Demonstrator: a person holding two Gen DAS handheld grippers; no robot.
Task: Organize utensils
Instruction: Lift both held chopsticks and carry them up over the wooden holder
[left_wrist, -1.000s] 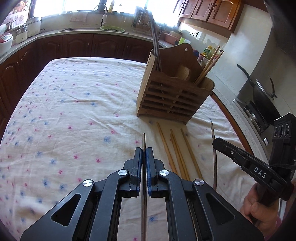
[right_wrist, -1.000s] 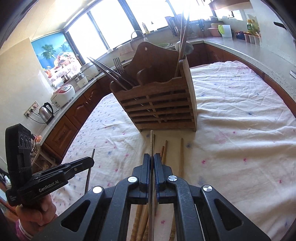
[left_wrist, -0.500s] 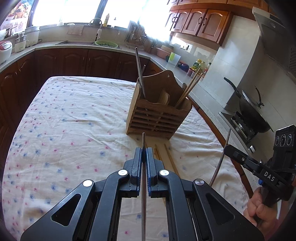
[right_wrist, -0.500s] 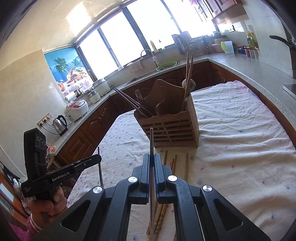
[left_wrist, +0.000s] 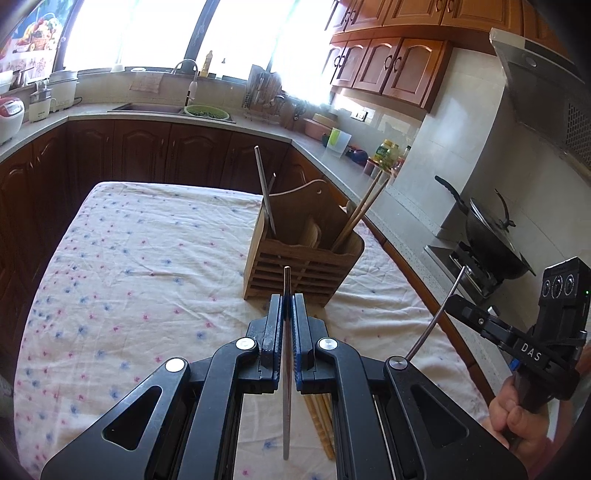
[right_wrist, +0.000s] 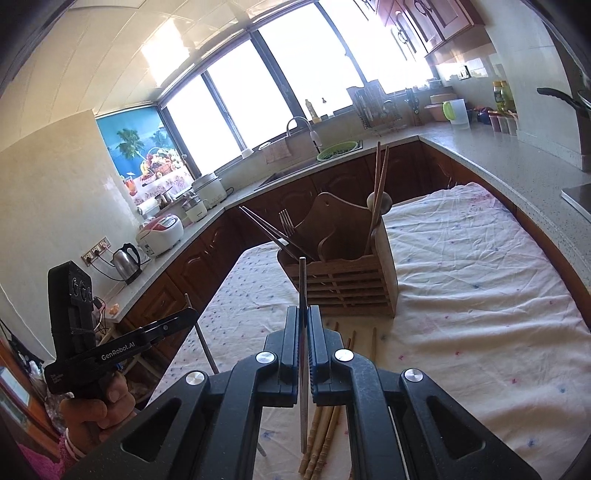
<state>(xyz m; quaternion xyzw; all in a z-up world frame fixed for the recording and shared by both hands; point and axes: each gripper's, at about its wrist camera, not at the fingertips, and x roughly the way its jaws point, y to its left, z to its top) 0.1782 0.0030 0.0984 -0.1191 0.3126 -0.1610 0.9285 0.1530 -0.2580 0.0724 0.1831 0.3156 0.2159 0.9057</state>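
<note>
My left gripper (left_wrist: 287, 299) is shut on a metal chopstick (left_wrist: 286, 280) whose tip sticks out past the fingertips, above the flowered tablecloth (left_wrist: 147, 277). My right gripper (right_wrist: 303, 310) is shut on a second metal chopstick (right_wrist: 302, 280) in the same way. Both are lifted in front of the wooden utensil holder (left_wrist: 295, 266), which contains metal chopsticks (left_wrist: 264, 188), wooden chopsticks (left_wrist: 360, 214), a fork (right_wrist: 286, 221) and a spoon. Each wrist view shows the other gripper at its side: the right gripper (left_wrist: 452, 301) and the left gripper (right_wrist: 192, 314). Several wooden chopsticks (right_wrist: 325, 424) lie on the cloth below the grippers.
A stone counter (right_wrist: 517, 173) wraps around the table, with a sink (left_wrist: 147, 108), rice cookers (right_wrist: 162, 230) and a kettle (right_wrist: 127, 260). A wok (left_wrist: 491, 236) sits on the stove at the right. The holder (right_wrist: 343, 284) stands near the table's right edge.
Both grippers have risen off the table, each carrying its metal chopstick, and tilted up a little. The holder now sits lower and farther off in both views.
</note>
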